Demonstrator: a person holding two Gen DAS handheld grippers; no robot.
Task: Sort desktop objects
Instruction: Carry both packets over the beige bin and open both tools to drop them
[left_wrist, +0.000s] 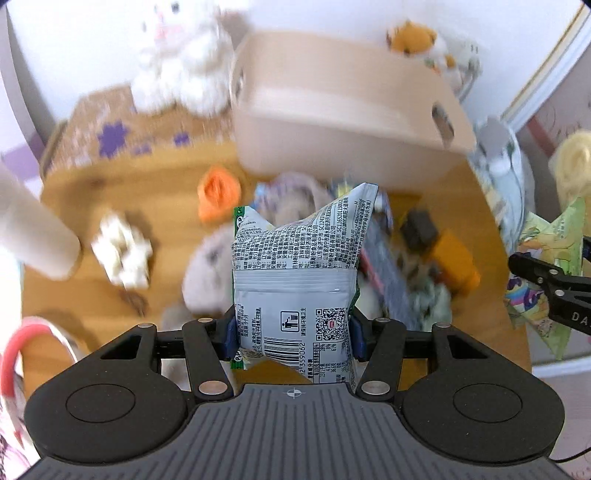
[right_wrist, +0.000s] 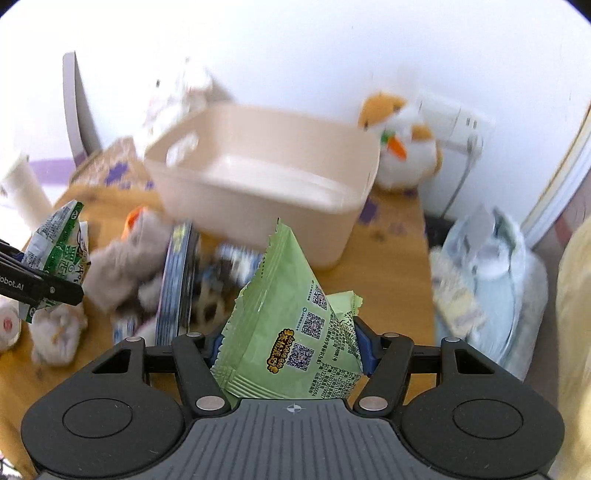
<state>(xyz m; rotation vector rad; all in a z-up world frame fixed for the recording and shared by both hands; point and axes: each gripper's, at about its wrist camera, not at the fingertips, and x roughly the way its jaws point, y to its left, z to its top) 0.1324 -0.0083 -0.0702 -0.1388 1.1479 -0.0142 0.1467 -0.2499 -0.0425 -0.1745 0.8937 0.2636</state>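
Holding one snack packet in each gripper, both are hanging above the cluttered table in front of the bin.

The left gripper (left_wrist: 293, 338) is pinching the grey packet (left_wrist: 295, 284) near its lower end, and the right gripper (right_wrist: 291, 350) is squeezing the green packet (right_wrist: 295, 325) by one side. The bin (right_wrist: 258, 184) is standing toward the far edge of the table (right_wrist: 388, 251) and is looking empty. Both packets are puffy and slick, so I am judging that one could be slipping out and falling among the plush toys (right_wrist: 118, 266) below. The two grippers are close together, so they may be bumping over the bin.
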